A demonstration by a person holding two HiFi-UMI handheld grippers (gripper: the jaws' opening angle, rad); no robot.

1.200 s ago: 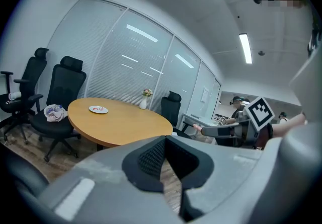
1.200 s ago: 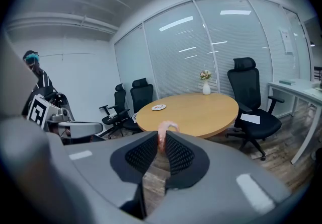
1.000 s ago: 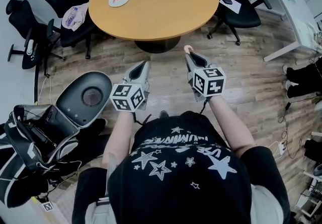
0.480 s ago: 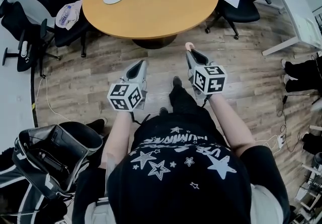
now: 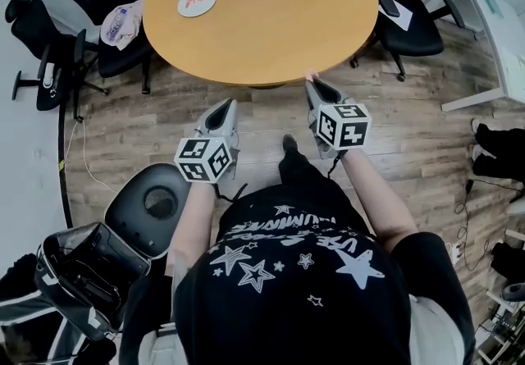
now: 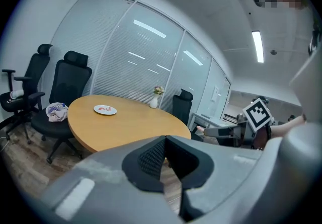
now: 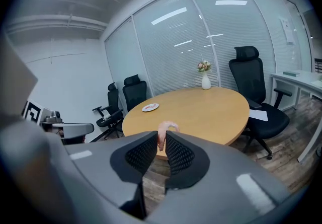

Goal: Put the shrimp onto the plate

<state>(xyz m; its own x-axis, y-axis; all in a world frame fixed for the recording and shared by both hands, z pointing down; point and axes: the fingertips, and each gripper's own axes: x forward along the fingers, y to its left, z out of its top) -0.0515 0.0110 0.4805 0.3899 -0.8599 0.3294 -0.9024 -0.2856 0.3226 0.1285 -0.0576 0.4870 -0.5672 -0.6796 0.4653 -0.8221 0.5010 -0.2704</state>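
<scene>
My right gripper (image 7: pixel 161 143) pinches a pink shrimp (image 7: pixel 166 128) at the near edge of the round table (image 5: pixel 271 19) | my left gripper (image 6: pixel 164 153) closed, empty | plate (image 5: pixel 196 2) on the table, well apart from the shrimp

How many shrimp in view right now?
1 for certain: the shrimp pinched in the right gripper. The reddish bits on the plate may be more shrimp; they are too small to tell.
</scene>
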